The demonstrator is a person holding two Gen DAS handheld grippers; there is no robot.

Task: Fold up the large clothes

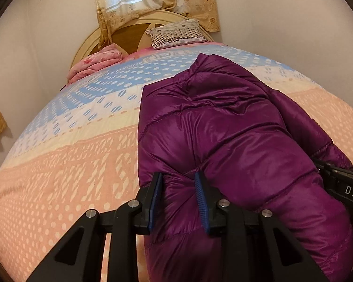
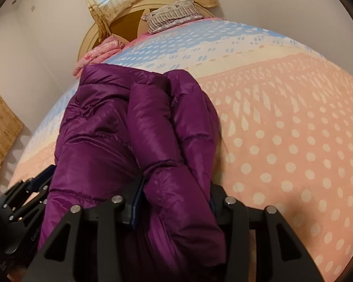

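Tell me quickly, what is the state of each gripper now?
Left gripper: shut on the purple puffer jacket, fabric pinched between its fingers.
Right gripper: shut on the same jacket, a thick fold.

Glossy purple jacket (image 1: 223,122); peach, cream, blue dotted bedspread (image 1: 66,164).

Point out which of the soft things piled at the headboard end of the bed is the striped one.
The white pillow with dark stripes, leaning against the cream wooden headboard. The other, a crumpled pink floral blanket, lies further left and has no stripes.

purple puffer jacket (image 1: 223,127) | glossy, quilted | bunched, folded over | on bed
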